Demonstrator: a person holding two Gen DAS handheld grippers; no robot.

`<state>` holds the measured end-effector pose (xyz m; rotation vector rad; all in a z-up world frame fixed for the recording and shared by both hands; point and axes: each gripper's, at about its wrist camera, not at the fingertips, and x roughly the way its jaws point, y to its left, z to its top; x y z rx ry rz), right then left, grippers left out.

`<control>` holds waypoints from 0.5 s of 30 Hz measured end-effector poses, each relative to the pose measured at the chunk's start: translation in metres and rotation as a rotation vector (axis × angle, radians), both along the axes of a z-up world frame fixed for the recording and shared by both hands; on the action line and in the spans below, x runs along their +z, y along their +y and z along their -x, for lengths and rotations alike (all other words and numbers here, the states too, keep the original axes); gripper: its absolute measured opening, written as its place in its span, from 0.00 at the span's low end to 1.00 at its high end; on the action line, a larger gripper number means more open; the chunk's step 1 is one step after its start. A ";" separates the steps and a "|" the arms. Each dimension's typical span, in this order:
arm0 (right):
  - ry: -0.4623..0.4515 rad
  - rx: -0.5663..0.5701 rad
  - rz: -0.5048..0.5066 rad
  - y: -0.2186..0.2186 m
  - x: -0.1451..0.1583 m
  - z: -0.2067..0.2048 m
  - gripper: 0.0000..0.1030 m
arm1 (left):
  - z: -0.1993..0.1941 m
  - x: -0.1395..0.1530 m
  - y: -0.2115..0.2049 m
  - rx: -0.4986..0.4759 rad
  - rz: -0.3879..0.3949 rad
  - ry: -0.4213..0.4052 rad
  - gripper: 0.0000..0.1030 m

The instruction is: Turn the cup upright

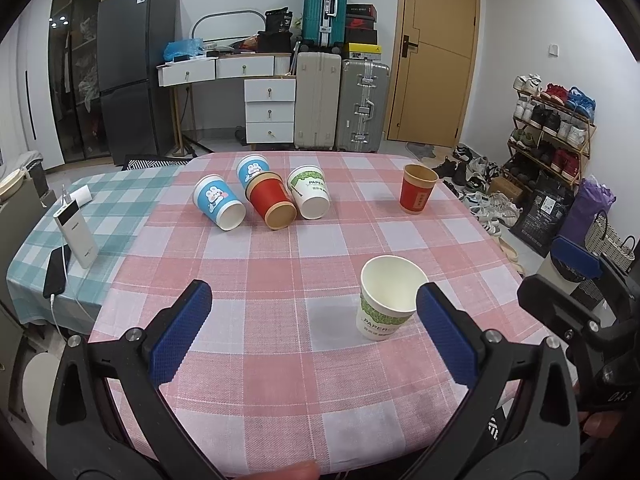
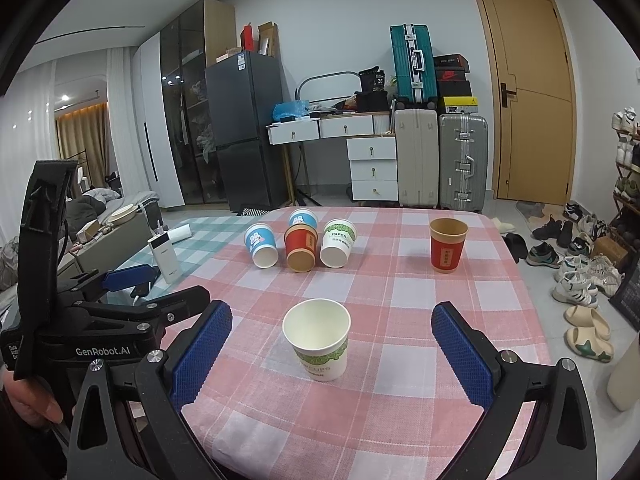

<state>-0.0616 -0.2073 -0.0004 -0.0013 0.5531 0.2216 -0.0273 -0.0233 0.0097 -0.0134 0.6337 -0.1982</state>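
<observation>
Checked table (image 2: 400,400); upright white cup (image 2: 318,338) between right gripper (image 2: 332,356) jaws, spread wide, untouched.

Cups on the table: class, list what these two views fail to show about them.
- Rear blue cup: mostly hidden behind the red cup in both views.
- Near white cup: left view, the left gripper's finger covers its right edge.
- Upright red cup: label too small to read.
</observation>
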 end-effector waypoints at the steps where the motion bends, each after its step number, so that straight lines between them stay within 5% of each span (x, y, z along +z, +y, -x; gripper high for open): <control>1: 0.001 0.002 0.002 0.000 0.000 0.001 0.99 | 0.000 0.000 -0.001 -0.001 0.000 0.000 0.99; 15: -0.003 0.004 0.005 0.000 0.001 0.003 0.99 | -0.001 0.001 0.000 0.000 -0.003 -0.003 0.99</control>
